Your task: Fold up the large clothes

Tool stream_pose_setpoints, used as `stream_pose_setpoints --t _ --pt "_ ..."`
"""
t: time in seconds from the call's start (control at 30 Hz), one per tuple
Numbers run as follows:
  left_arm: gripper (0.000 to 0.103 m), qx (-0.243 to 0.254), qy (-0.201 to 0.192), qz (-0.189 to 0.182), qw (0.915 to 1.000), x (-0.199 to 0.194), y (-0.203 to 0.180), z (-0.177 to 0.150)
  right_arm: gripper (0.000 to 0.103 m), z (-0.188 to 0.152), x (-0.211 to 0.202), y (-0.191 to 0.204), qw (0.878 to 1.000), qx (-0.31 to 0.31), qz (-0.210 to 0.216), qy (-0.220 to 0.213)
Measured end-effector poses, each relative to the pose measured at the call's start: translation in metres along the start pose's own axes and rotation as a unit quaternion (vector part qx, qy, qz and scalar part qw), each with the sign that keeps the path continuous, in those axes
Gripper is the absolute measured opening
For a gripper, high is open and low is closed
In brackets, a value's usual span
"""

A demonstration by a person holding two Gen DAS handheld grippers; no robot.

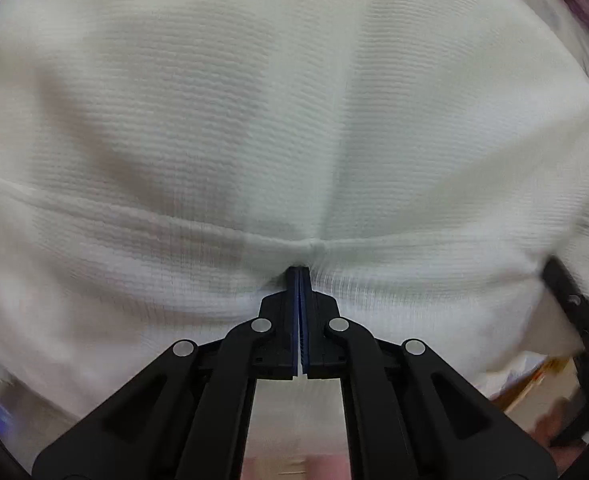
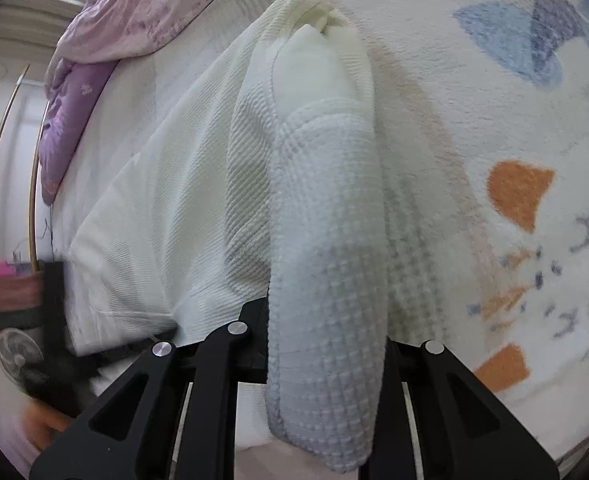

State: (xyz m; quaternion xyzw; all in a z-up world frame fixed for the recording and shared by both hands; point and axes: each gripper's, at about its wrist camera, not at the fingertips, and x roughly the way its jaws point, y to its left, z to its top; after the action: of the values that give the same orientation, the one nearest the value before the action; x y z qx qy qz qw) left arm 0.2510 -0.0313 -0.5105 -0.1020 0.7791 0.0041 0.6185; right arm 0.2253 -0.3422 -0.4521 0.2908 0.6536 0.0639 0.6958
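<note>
The bedspread point(image 2: 494, 92) is the biggest thing I can see from the right wrist: a cream fleece printed with blue and orange shapes, stretching ahead and to the right of my right gripper point(image 2: 326, 320). On it, ahead and to the left of that gripper, lies the white garment point(image 2: 182, 184), a ribbed knit spread flat. Beyond the garment, at the far upper left, a purple floral quilt point(image 2: 106, 40) is bunched up.

From the left wrist the garment point(image 1: 278, 120) fills nearly the whole view, pulling into creases that run back to my fingertips. My left gripper point(image 1: 298, 276) has its jaws pressed together on the fabric just below a seam, with a thin edge of cloth between the blue pads.

On the right, a thick waffle-knit fold of the garment point(image 2: 326, 272) drapes over the jaws and hides the fingertips; I cannot tell for certain how they stand, though the fold hangs from between them.
</note>
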Motion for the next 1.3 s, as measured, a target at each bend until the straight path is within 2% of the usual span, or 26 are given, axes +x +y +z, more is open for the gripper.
stream_pose_setpoints --t 0.03,0.1,0.17,0.2,0.23,0.27,0.3,0.4,0.43,0.47,0.5,0.53,0.63,0.7,0.73,0.8,0.83,0.87,0.9,0.93,1.03,1.1,1.13,1.2,1.23,1.3 --pt "0.003 -0.004 -0.003 0.005 1.0 -0.002 -0.001 -0.002 0.016 0.0 0.008 -0.001 1.0 -0.009 -0.006 0.006" --pt "0.002 0.02 -0.012 0.034 0.9991 -0.013 -0.01 -0.019 0.016 -0.002 0.006 -0.001 1.0 -0.005 -0.012 0.005" --pt "0.001 -0.006 0.028 0.012 0.9995 -0.002 -0.001 -0.061 0.016 -0.002 0.002 0.001 1.0 -0.005 -0.01 0.002" --pt "0.001 -0.004 0.026 0.005 0.9996 0.012 0.005 -0.082 0.016 -0.002 0.001 0.001 1.0 -0.007 -0.008 0.003" --pt "0.001 0.01 0.001 0.003 0.9999 0.017 0.007 -0.092 0.016 -0.002 0.002 0.0 1.0 -0.01 -0.005 0.005" --pt "0.002 0.015 -0.02 0.003 0.9997 0.018 0.007 -0.097 0.017 -0.004 0.007 -0.001 1.0 -0.015 -0.005 0.01" --pt "0.002 0.003 -0.023 0.001 0.9997 0.018 0.009 -0.099 0.017 -0.005 0.01 -0.004 1.0 -0.02 -0.008 0.009" --pt "0.001 0.011 -0.002 0.003 0.9999 0.01 0.012 -0.096 0.017 -0.005 0.01 -0.007 1.0 -0.01 -0.006 0.013" --pt "0.001 0.011 -0.009 -0.001 0.9999 0.002 0.012 -0.096 0.017 -0.003 0.01 -0.006 1.0 -0.007 -0.01 0.015" --pt "0.0 0.017 -0.049 -0.007 0.9986 -0.019 0.012 -0.092 0.017 -0.003 0.006 -0.005 1.0 -0.004 -0.015 0.015" --pt "0.0 0.03 -0.088 -0.003 0.9956 -0.038 0.009 -0.087 0.017 -0.003 0.004 -0.003 1.0 -0.004 -0.017 0.014" --pt "0.0 0.039 -0.11 0.003 0.9931 -0.051 0.006 -0.08 0.017 -0.004 0.002 -0.003 1.0 -0.006 -0.017 0.014" --pt "0.0 0.047 -0.143 0.003 0.9885 -0.076 0.002 -0.034 0.017 -0.003 0.0 -0.003 1.0 -0.006 -0.019 0.013" --pt "0.0 0.058 -0.167 0.016 0.9841 -0.088 -0.007 0.01 0.017 -0.003 0.0 -0.006 1.0 0.003 -0.017 0.017" --pt "0.0 0.061 -0.175 0.019 0.9825 -0.088 -0.016 0.015 0.018 -0.004 0.0 -0.007 1.0 0.006 -0.015 0.018" --pt "0.0 0.066 -0.175 0.02 0.9821 -0.09 -0.034 0.047 0.019 -0.002 0.001 -0.009 1.0 0.009 -0.01 0.022" --pt "0.0 0.067 -0.161 0.028 0.9844 -0.089 -0.013 0.082 0.02 -0.003 0.001 -0.011 1.0 0.008 -0.009 0.024" --pt "0.0 0.067 -0.126 0.041 0.989 -0.071 -0.013 0.098 0.02 -0.003 0.002 -0.014 1.0 0.01 -0.006 0.024" --pt "0.003 0.065 -0.115 0.045 0.9902 -0.058 -0.012 0.11 0.02 -0.003 0.003 -0.016 1.0 0.013 -0.004 0.024" --pt "0.003 0.068 -0.122 0.047 0.9891 -0.058 -0.012 0.109 0.02 -0.002 0.003 -0.017 1.0 0.016 -0.003 0.023" --pt "0.0 0.096 -0.094 0.074 0.9881 -0.065 -0.017 0.085 0.02 -0.002 0.002 -0.017 0.999 0.019 -0.008 0.031" --pt "0.0 0.086 -0.05 0.039 0.9943 -0.056 -0.007 0.039 0.02 -0.002 0.001 -0.013 0.999 0.011 -0.018 0.034" --pt "0.0 0.085 -0.06 0.038 0.9939 -0.046 -0.003 0.019 0.021 -0.003 0.002 -0.011 0.999 0.005 -0.02 0.031" --pt "0.0 0.085 -0.144 0.032 0.9854 -0.038 0.009 -0.02 0.021 -0.004 0.009 -0.011 0.999 -0.002 -0.018 0.032" --pt "0.0 0.068 -0.149 0.028 0.9861 -0.04 0.012 -0.026 0.022 -0.005 0.012 -0.014 0.999 0.001 -0.019 0.033" --pt "0.0 0.041 -0.13 0.015 0.9905 -0.044 0.021 -0.045 0.022 -0.005 0.011 -0.017 0.999 0.024 -0.018 0.036"
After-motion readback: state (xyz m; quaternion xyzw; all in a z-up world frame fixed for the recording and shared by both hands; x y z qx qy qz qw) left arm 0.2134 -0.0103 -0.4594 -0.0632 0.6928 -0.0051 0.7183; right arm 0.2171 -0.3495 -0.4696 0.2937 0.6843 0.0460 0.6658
